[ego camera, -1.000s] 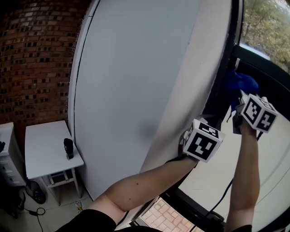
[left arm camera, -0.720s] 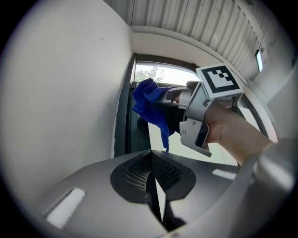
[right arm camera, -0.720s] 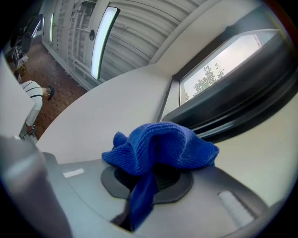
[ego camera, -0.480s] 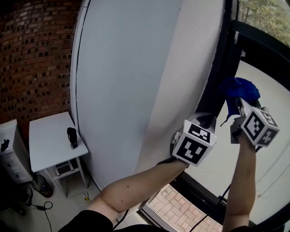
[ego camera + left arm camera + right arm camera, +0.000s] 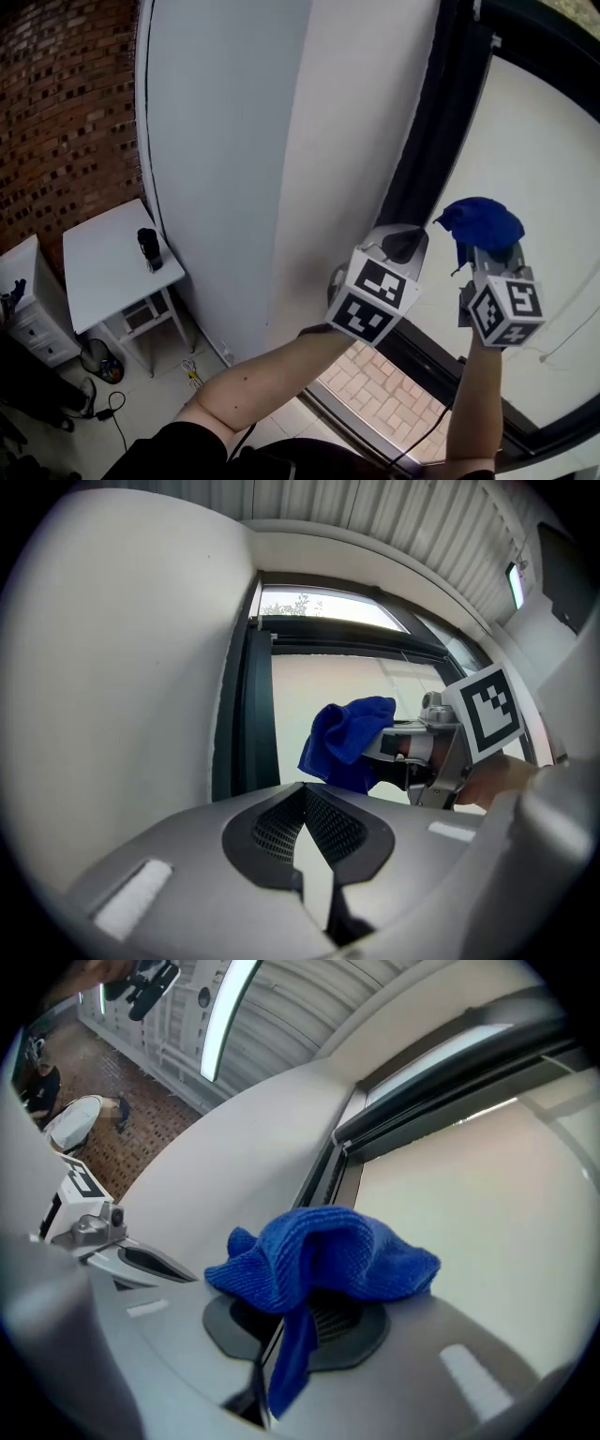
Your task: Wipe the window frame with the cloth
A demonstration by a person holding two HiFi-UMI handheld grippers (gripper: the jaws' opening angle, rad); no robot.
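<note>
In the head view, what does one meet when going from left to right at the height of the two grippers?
white table, with a small dark object on it → white wall → left gripper → right gripper, holding the blue cloth

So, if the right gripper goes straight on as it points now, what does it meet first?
Probably the dark window frame, just beyond the cloth it holds; depth is unclear.

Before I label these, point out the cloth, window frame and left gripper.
cloth point(image 5: 328, 1251): right gripper view, bunched top.
window frame point(image 5: 429, 141): head view, dark upright.
left gripper point(image 5: 305, 787): left gripper view, where jaws meet.
</note>
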